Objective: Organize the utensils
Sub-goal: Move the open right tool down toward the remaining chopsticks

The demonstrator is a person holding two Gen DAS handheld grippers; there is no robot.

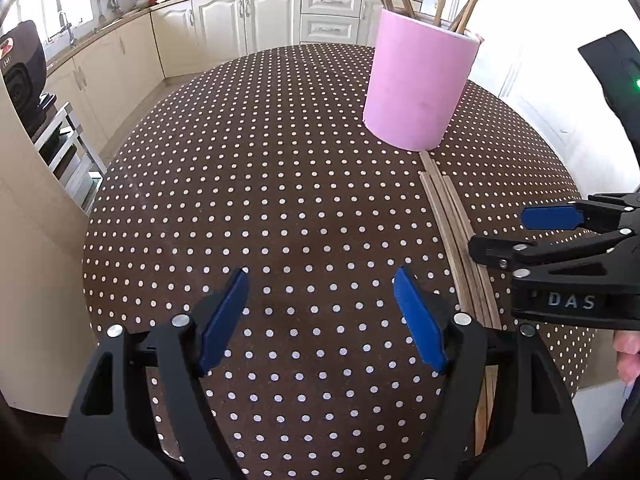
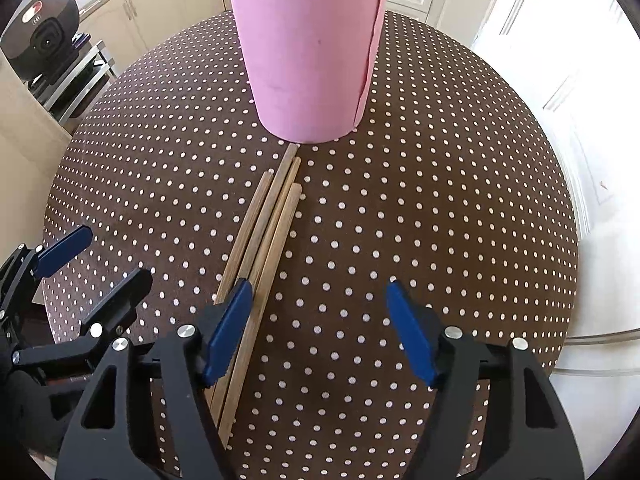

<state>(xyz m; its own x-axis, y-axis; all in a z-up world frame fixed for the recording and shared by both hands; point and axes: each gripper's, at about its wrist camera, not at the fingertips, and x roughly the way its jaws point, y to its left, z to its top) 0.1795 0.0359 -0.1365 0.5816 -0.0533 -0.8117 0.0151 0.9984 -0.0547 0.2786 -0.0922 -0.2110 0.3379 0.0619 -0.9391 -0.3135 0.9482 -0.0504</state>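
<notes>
Chopsticks (image 2: pixel 266 236): four loose, flat on dotted table (image 2: pixel 440 200), bundled side by side, long axis 12 to 6, far tips near one pink cup (image 2: pixel 312 60) holding more sticks. Right gripper (image 2: pixel 320 332) jaws wide, left pad over bundle, gripping nothing. Left gripper (image 1: pixel 320 316) wide, empty

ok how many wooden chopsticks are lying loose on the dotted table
4 wooden chopsticks, side by side in one bundle before the pink cylindrical holder; the right gripper's finger hides part, so another may be underneath.
</notes>
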